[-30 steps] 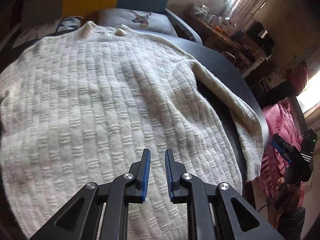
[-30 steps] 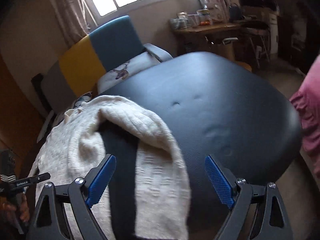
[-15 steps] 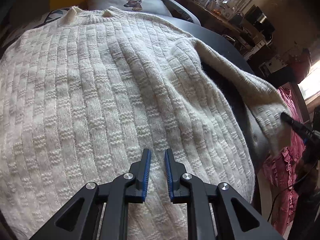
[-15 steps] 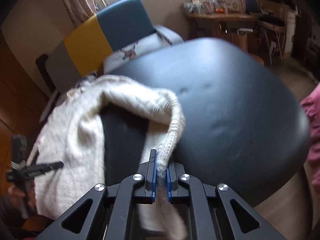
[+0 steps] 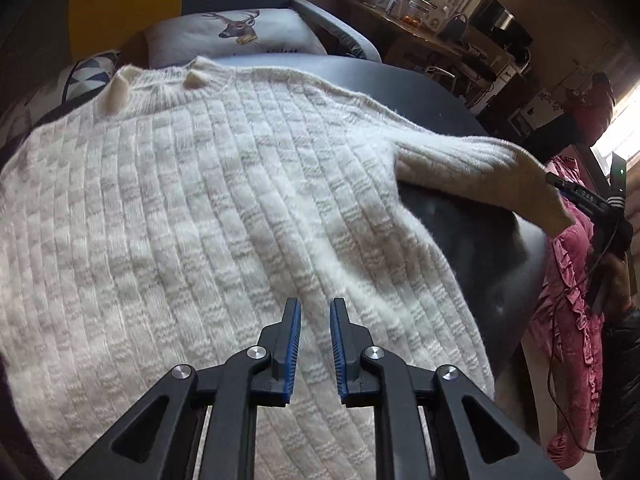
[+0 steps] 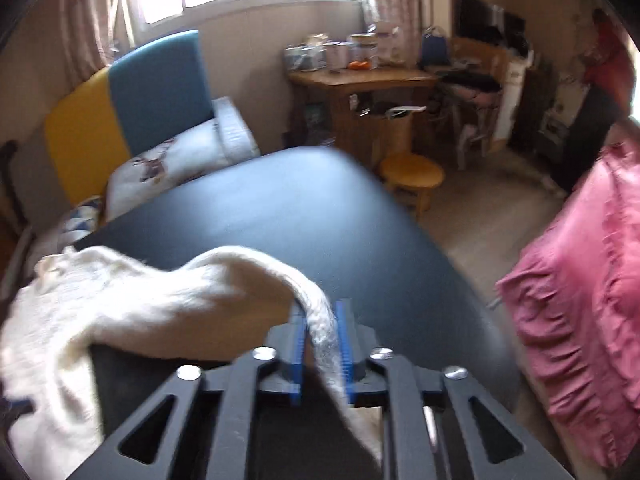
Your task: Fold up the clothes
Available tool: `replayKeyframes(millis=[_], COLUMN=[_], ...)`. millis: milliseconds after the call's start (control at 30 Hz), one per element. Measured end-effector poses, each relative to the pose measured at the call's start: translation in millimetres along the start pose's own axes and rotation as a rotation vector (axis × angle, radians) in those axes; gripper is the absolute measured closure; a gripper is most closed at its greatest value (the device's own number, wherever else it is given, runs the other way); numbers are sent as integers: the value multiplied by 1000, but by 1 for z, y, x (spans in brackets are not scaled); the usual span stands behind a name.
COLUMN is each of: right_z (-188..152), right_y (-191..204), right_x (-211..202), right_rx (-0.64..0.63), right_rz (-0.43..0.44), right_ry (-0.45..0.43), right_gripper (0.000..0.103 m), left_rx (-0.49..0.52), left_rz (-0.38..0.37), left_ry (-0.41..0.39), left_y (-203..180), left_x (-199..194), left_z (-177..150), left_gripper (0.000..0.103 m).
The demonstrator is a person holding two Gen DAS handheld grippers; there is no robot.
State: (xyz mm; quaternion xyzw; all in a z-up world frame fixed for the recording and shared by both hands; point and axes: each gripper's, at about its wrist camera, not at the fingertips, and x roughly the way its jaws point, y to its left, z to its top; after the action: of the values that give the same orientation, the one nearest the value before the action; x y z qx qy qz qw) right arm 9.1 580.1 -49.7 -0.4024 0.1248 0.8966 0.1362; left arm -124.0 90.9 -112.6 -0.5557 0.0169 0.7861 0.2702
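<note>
Sweater (image 5: pixel 224 216) spread flat on dark surface (image 6: pixel 304 216), sleeve (image 6: pixel 224 292) lifted at 3 o'clock, pinched in right claw (image 6: pixel 320 340), left claw (image 5: pixel 314 344) slightly parted over hem, holding nothing, deer cushion (image 5: pixel 236 32) at 12 o'clock
</note>
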Motion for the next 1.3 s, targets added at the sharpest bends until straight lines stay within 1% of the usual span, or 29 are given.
replayKeyframes(millis=[33,67,133,200,233,267,300,333,400,433,533,567,633,700,767,833,900,1000,1067,1100,1133,1167,1200,1233,1267,1300], right_z=[-2,-3,2,11,15,14,11,6,-11,-19,-37,-40,-42,-38,-35,-35,-33,-29,-27,-29,-30,-31,-28,-25,-20,-16], right_y=[-3,-7,-20,-36,-39,-39,-36,-31,-8,4,40,51,69,82,85,83,74,61,54,55,55,56,57,57,57,59], right_x=[-2,-5,-12,-21,-27,-29,-28,-25,-10,-3,25,33,48,62,71,73,76,84,90,92,95,97,98,101,106,112], right_rx=[9,24,84,181,212,219,212,194,105,62,-46,-70,-119,-178,-207,-210,-194,-166,-154,-165,-176,-185,-188,-187,-180,-184], right_rz=[13,19,31,65,98,144,164,178,173,165,102,99,78,28,10,-24,-42,-40,-40,-44,-48,-53,-61,-69,-80,-93], right_ry=[-5,-19,-50,-116,-141,-135,-107,-74,8,42,88,94,101,113,122,130,145,190,216,218,220,219,210,200,192,190], right_gripper=[47,44,44,44,43,43,43,43,43,43,43,43,43,44,44,44,44,44,44,44,45,48,54,59,59,59], left_rx=[13,22,42,61,70,86,102,116,131,132,141,139,132,136,172,232,276,285,281,283,282,274,230,183,127,102], left_rz=[6,12,24,35,36,41,45,49,45,35,13,5,-39,-89,-112,-119,-99,-83,-75,-67,-53,-39,-29,-24,-44,-57], left_ry=[0,-7,-22,-31,-39,-48,-58,-67,-83,-86,-98,-96,-85,-71,-34,28,78,144,168,163,139,114,79,48,36,29], left_y=[-1,-3,-7,-12,-17,-20,-23,-26,-31,-32,-38,-39,-42,-46,-55,-65,-72,-73,-74,-74,-75,-75,-70,-65,-60,-58], left_x=[0,3,6,10,16,20,24,29,39,44,55,59,66,76,91,111,128,148,159,162,163,164,164,165,167,167], left_z=[10,18,38,55,61,71,80,89,109,119,146,153,169,182,192,198,202,207,211,211,211,212,214,217,218,217], left_gripper=[88,88,88,88,88,88,88,88,88,88,88,88,88,88,88,88,88,88,88,89,93,94,98,98,98,98])
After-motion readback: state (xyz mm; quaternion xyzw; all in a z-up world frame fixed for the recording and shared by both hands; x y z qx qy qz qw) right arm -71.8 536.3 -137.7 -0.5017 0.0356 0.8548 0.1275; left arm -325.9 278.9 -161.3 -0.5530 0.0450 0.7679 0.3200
